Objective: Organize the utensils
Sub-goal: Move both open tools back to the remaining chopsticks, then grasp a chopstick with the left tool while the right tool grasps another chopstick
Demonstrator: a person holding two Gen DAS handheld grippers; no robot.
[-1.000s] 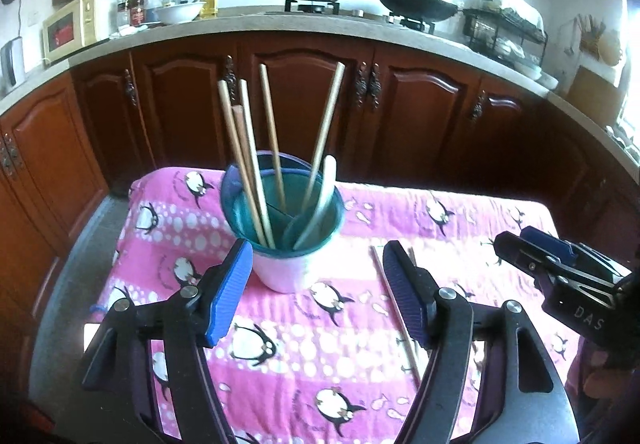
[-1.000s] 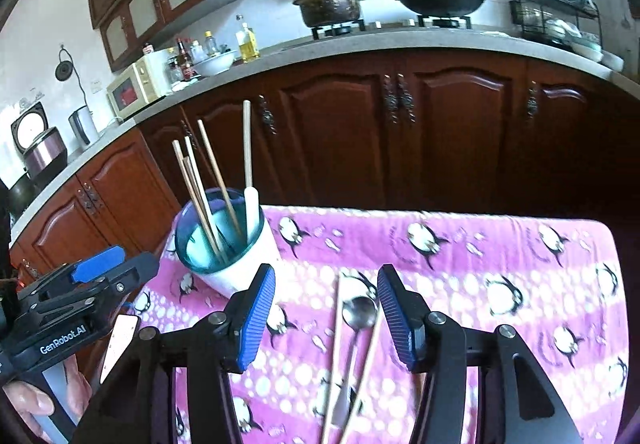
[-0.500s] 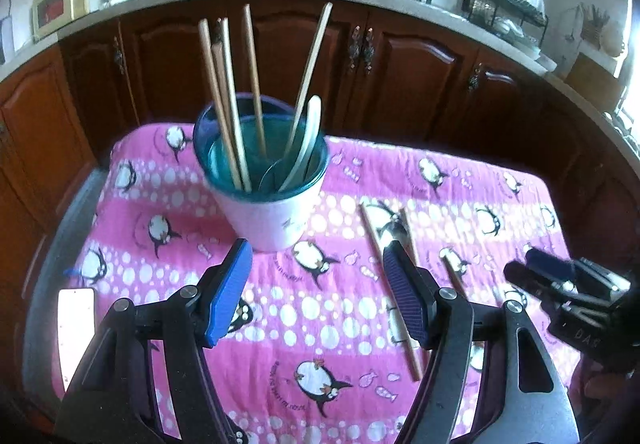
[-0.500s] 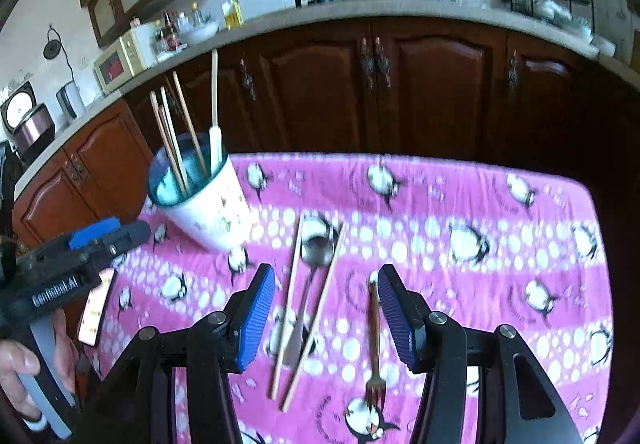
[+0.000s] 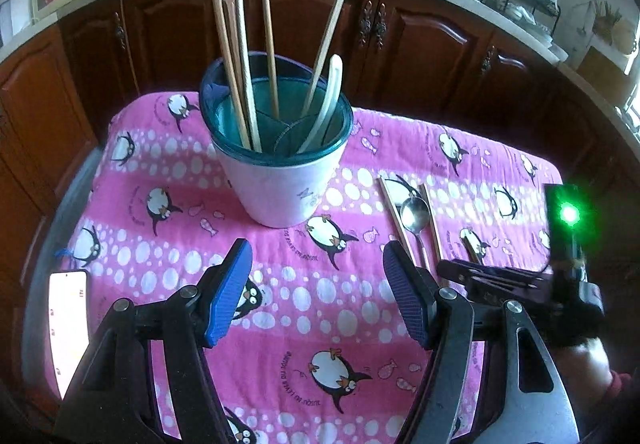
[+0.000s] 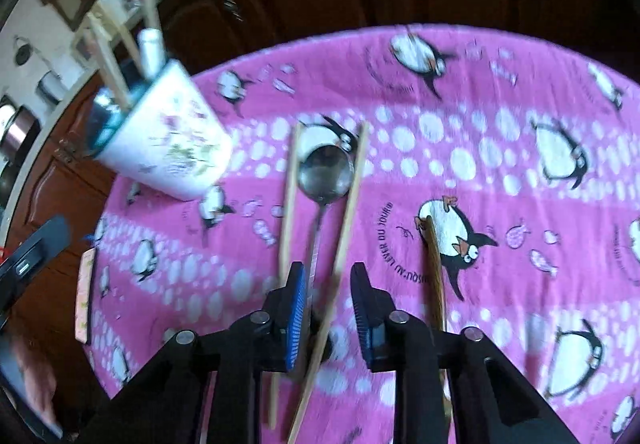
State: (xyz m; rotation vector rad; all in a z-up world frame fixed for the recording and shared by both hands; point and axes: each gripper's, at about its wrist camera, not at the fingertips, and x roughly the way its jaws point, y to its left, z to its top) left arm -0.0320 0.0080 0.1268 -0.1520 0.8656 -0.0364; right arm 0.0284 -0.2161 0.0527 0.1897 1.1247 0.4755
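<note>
Right tool [image 6: 326, 300]: low over the bench's pink penguin-print cloth [image 6: 500, 172], jaws closing; the silver metal spoon [image 6: 325, 174]'s thin handle and one pale wooden chopstick [image 6: 344, 240] run between them, pads not yet pressing.
Second wooden chopstick [image 6: 289, 200]: just outside its left pad.
Left tool [image 5: 316, 292]: jaws wide apart, holding nothing.
White cup with teal rim [image 5: 280, 168]: upright beyond left tool, holding chopsticks.
</note>
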